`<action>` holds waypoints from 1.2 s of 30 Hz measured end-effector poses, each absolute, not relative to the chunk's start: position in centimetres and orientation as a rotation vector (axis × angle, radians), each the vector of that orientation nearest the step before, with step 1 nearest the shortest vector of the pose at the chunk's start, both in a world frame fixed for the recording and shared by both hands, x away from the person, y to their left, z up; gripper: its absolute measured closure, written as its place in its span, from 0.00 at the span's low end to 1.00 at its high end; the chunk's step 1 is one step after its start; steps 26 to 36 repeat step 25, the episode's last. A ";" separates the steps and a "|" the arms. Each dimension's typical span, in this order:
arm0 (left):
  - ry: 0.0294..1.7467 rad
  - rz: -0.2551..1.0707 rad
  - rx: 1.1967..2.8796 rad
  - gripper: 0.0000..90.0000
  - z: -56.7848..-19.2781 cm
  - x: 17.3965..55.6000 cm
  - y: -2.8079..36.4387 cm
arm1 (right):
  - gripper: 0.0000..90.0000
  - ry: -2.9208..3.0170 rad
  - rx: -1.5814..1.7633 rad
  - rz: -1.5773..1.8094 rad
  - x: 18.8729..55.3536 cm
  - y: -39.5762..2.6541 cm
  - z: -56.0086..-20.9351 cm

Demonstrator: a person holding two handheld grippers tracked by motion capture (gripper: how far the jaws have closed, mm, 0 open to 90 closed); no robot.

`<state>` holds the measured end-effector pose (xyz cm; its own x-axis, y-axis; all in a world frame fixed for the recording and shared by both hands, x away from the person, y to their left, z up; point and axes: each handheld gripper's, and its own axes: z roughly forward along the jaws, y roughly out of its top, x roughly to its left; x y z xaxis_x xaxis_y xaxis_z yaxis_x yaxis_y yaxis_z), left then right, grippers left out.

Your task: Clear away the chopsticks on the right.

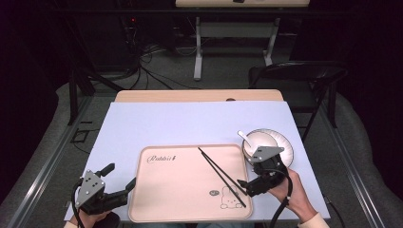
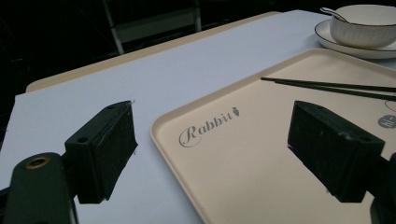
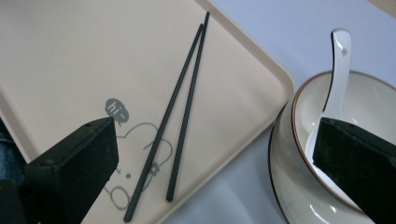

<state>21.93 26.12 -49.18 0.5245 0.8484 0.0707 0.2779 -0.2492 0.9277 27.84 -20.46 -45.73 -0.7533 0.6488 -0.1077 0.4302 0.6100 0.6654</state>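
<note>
1. High view, table [image 1: 157, 123]: I see a pale blue top with a wooden strip along its far edge.
2. High view, tray [image 1: 185, 190]: a beige tray lies at the near middle of the table, with "Rabbit" printed at its far left and a rabbit drawing at its near right.
3. High view, chopsticks [image 1: 222, 176]: a black pair lies side by side on the right half of the tray, slanting from far centre toward the rabbit drawing.
4. High view, plate [image 1: 285, 145]: a white plate with a dark rim sits just beside the tray's far right corner; it carries a white bowl [image 1: 259, 140] with a white spoon [image 1: 245, 138] leaning in it.
5. High view, left gripper [image 1: 119, 178]: I hold it at the tray's near left corner, fingers spread apart and holding nothing.
6. High view, right gripper [image 1: 259, 172]: I hold it at the tray's right edge, just near of the plate.
7. Left gripper view: the fingers [image 2: 105, 149] are wide apart over the tray's left rim, one above the table and one above the tray.
8. Right gripper view: the fingers [image 3: 77, 163] are wide apart and hold nothing; one is above the rabbit drawing, the other above the bowl.
</note>
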 end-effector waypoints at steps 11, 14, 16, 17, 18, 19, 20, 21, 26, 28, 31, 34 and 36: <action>0.937 0.737 1.790 0.17 -49.2 22.0 26.0 | 0.00 2.357 0.886 1.002 24.1 -25.1 -47.9; 0.939 0.736 1.793 0.17 -49.2 22.0 26.0 | 0.00 2.326 0.938 1.049 23.3 -26.1 -48.8; 0.937 0.736 1.795 0.17 -49.2 22.0 26.0 | 0.00 2.321 0.953 1.048 23.1 -26.2 -49.0; 0.937 0.736 1.793 0.17 -49.2 22.0 26.0 | 0.00 2.317 0.952 1.073 22.8 -26.4 -49.4; 0.937 0.736 1.793 0.17 -49.2 22.0 25.9 | 0.00 2.317 0.952 1.073 22.8 -26.4 -49.4; 0.936 0.738 1.793 0.17 -49.2 22.0 26.0 | 0.00 2.311 0.958 1.067 22.5 -26.5 -49.7; 0.936 0.738 1.793 0.17 -49.2 22.0 26.0 | 0.00 2.311 0.958 1.067 22.5 -26.5 -49.7; 0.936 0.737 1.792 0.17 -49.2 22.0 26.0 | 0.00 2.304 0.966 1.091 22.3 -26.6 -49.8; 0.933 0.739 1.795 0.17 -49.2 22.0 25.9 | 0.00 2.298 0.996 1.097 22.2 -27.0 -50.0; 0.933 0.739 1.795 0.17 -49.2 22.0 25.9 | 0.00 2.298 0.996 1.097 22.2 -27.0 -50.0; 0.933 0.739 1.795 0.17 -49.2 22.0 25.9 | 0.00 2.298 0.996 1.097 22.2 -27.0 -50.0; 0.933 0.739 1.795 0.17 -49.2 22.0 25.9 | 0.00 2.298 0.996 1.097 22.2 -27.0 -50.0; 0.933 0.739 1.795 0.17 -49.2 22.0 25.9 | 0.00 2.298 0.996 1.097 22.2 -27.0 -50.0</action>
